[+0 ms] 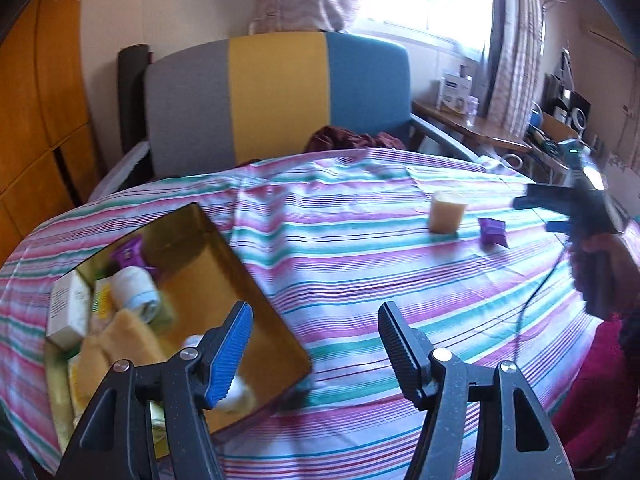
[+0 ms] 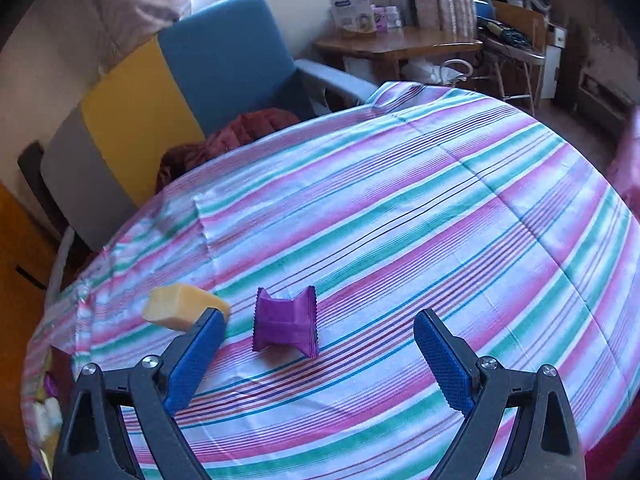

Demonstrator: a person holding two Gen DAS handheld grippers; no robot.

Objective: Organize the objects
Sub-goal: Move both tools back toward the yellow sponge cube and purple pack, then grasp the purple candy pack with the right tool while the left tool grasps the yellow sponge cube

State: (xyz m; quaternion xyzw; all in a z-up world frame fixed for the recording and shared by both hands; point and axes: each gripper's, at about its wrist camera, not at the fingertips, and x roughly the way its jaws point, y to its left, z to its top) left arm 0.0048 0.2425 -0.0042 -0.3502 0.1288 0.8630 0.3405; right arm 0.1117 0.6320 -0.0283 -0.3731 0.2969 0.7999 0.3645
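Striped cloth covers the table (image 2: 400,220), where a purple packet (image 2: 286,330) and a yellow block (image 2: 180,308) lie apart from the gold tin (image 1: 248,280) that already holds several items. Both the right gripper (image 2: 320,356) and left gripper (image 1: 316,344) have their fingers spread, holding nothing. A hasty pinch could crumple the light packet or drag the cloth. Blur smears the tin's contents.
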